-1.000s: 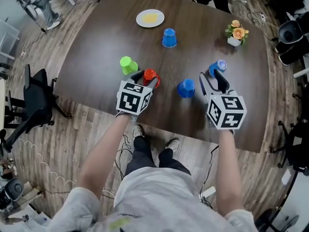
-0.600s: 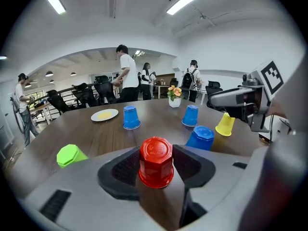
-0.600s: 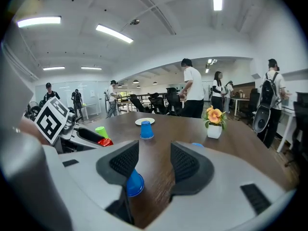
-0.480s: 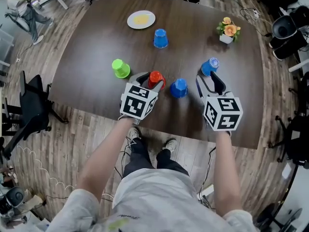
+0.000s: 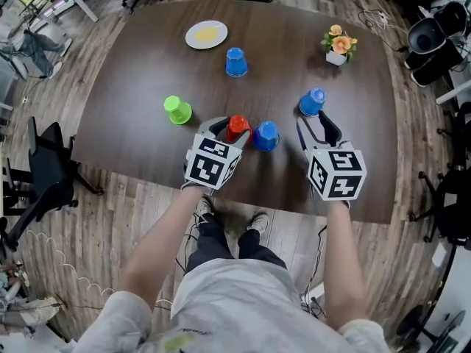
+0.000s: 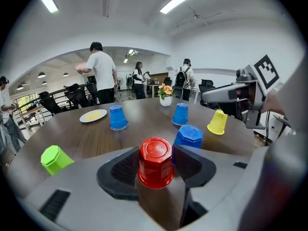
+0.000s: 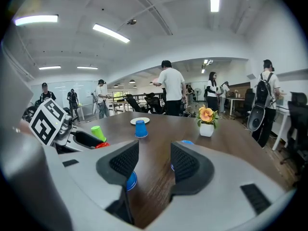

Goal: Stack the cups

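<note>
An upside-down red cup (image 5: 237,126) (image 6: 155,160) sits between the jaws of my left gripper (image 5: 234,128) (image 6: 155,163), which is shut on it. Just to its right stands an upside-down blue cup (image 5: 266,134) (image 6: 189,137), nearly touching it. My right gripper (image 5: 316,123) (image 7: 155,165) is open, with bare table between its jaws. A second blue cup (image 5: 312,101) (image 6: 180,113) stands just past its tips. A third blue cup (image 5: 235,62) (image 6: 118,117) and a green cup (image 5: 176,110) (image 6: 55,159) stand apart. A yellow cup (image 6: 217,121) appears only in the left gripper view, below the right gripper.
The dark round table (image 5: 140,72) also holds a white plate (image 5: 206,34) at the far side and a small flower pot (image 5: 337,46) at the far right. Its near edge runs just under both grippers. Office chairs (image 5: 48,171) stand around it, and people stand beyond.
My left gripper has moved right with the red cup, away from the green cup and up beside the nearest blue cup. The right gripper has stayed roughly where it was.
</note>
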{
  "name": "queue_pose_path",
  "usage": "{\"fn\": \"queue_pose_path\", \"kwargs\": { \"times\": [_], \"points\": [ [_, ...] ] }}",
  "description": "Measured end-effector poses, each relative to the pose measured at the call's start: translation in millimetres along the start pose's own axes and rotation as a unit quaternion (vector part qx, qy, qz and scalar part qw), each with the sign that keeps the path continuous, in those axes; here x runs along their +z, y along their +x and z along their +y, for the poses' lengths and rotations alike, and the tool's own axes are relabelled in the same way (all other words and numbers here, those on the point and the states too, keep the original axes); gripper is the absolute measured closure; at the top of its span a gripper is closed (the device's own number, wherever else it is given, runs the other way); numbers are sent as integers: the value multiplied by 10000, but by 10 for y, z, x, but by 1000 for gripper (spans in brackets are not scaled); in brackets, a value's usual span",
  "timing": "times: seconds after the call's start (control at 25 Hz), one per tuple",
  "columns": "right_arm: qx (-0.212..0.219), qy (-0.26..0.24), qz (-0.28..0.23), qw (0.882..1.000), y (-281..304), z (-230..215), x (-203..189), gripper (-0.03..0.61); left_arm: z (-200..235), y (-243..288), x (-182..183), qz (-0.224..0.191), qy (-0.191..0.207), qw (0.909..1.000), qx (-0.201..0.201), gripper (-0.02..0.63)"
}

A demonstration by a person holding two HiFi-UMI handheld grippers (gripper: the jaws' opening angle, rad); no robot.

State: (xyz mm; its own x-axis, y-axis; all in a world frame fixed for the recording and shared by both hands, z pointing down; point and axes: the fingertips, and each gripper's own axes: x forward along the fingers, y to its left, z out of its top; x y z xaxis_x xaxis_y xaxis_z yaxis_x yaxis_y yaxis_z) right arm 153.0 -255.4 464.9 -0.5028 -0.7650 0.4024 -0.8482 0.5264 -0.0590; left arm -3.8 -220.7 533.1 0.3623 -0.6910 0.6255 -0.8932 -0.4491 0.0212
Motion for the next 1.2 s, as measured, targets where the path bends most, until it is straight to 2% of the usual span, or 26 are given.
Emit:
{"fn": "queue_pose_path", "kwargs": {
  "times": [0.2, 0.56, 0.76, 0.96, 1.2],
  "points": [
    [-181, 11, -60, 9998, -103, -124, 25, 385, 16, -61, 83, -162, -122, 9998, 7, 336],
    [-660, 96, 52, 9978, -363, -508, -128, 385, -92, -37, 618, -632, 35, 9980, 30, 333],
    [-877, 148, 258, 9957, -531, -708, -358, 386, -291, 49, 800, -730, 168, 9971, -93, 333],
    [-939, 233, 545, 9938, -623, -819, -604, 382, -422, 110, 857, -690, 266, 9971, -194, 333],
    [-804, 337, 835, 9927, -585, -871, -853, 367, -497, 131, 869, -652, 258, 9974, -181, 333]
  ]
}}
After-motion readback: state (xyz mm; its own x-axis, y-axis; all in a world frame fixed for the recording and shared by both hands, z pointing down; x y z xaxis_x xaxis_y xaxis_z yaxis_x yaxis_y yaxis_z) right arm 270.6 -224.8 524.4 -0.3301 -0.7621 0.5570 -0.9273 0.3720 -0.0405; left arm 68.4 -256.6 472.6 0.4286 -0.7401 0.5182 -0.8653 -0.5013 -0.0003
